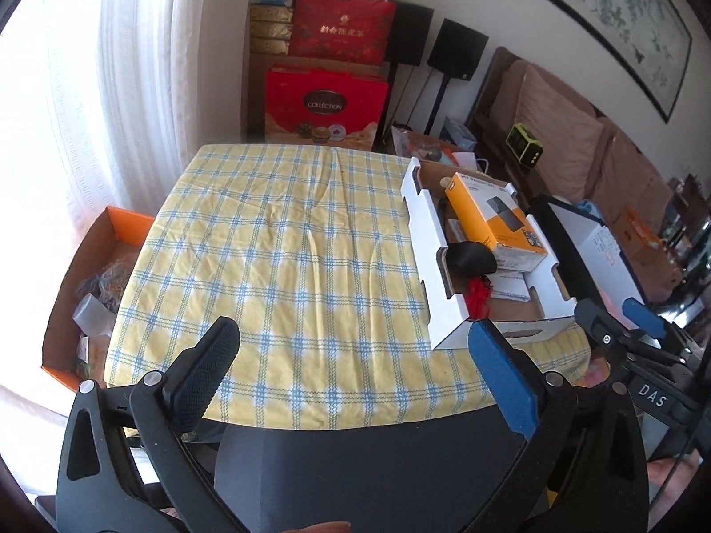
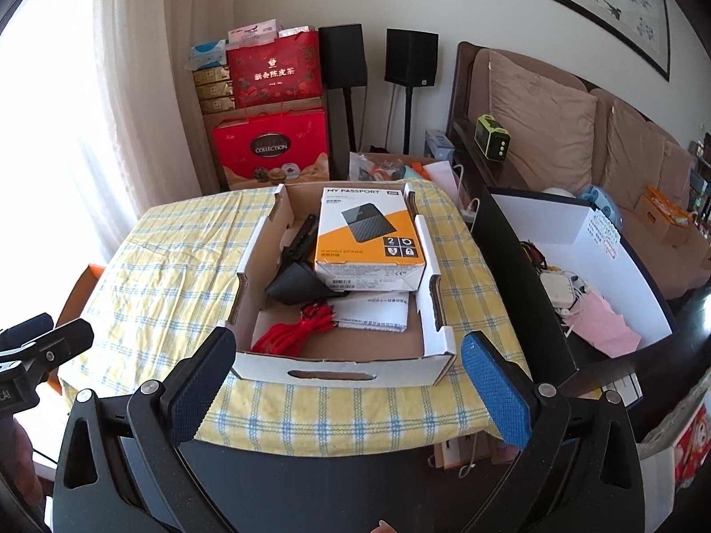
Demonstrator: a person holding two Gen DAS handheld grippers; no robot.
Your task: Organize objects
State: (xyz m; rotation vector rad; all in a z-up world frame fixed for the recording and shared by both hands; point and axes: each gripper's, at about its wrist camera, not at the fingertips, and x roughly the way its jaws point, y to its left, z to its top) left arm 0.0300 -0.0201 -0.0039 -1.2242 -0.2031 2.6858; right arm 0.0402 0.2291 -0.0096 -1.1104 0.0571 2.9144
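Orange and white hard-drive box (image 1: 497,217) lies inside the shallow white cardboard tray (image 1: 426,240), leaning on other things there. In the left wrist view, the tray sits on the right side of the desk with the yellow and blue checked cloth (image 1: 275,257). A black pouch (image 1: 471,257) lies in the tray just in front of the drive box, and a red cord (image 1: 480,295) lies nearer still. The left hand-held gripper (image 1: 355,382) hangs over the near edge of the desk, left of the tray, with its jaws wide apart and nothing between them. An orange open box (image 1: 115,231) full of small things stands left of the desk.

In the right wrist view, the same tray (image 2: 266,364) is straight ahead. The drive box (image 2: 369,235) fills the far half of the tray. The black pouch (image 2: 295,286) touches its left front corner. The red cord (image 2: 289,333) is bunched in the near left part of the tray, and white paper sheets (image 2: 375,311) lie beside it. The right hand-held gripper (image 2: 346,386) is just in front of the tray, spread wide and holding nothing. A big black and white box (image 2: 555,231) stands right of the desk.
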